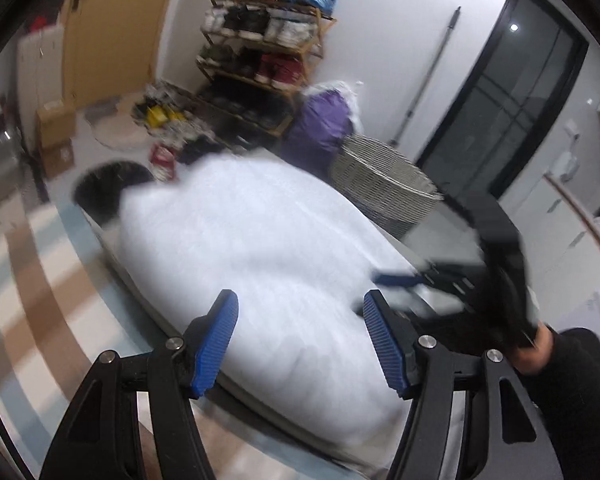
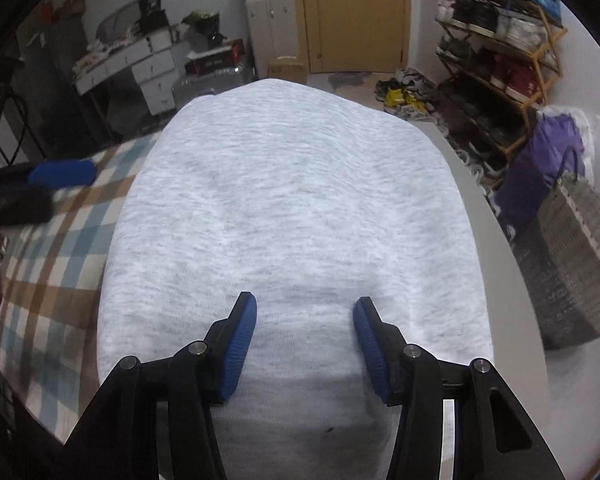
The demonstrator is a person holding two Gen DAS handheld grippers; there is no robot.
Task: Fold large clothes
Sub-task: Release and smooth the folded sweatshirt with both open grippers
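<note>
Pale grey garment (image 2: pixel 292 208) folded flat on the checked bedcover (image 2: pixel 56 264), right gripper (image 2: pixel 305 330) poised over its near end, jaws apart and empty, left gripper (image 1: pixel 300 338) likewise parted, holding nothing, above the cloth's edge.

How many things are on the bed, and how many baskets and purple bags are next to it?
Grey garment: 1
Wicker basket: 1
Purple bag: 1
Total: 3
</note>
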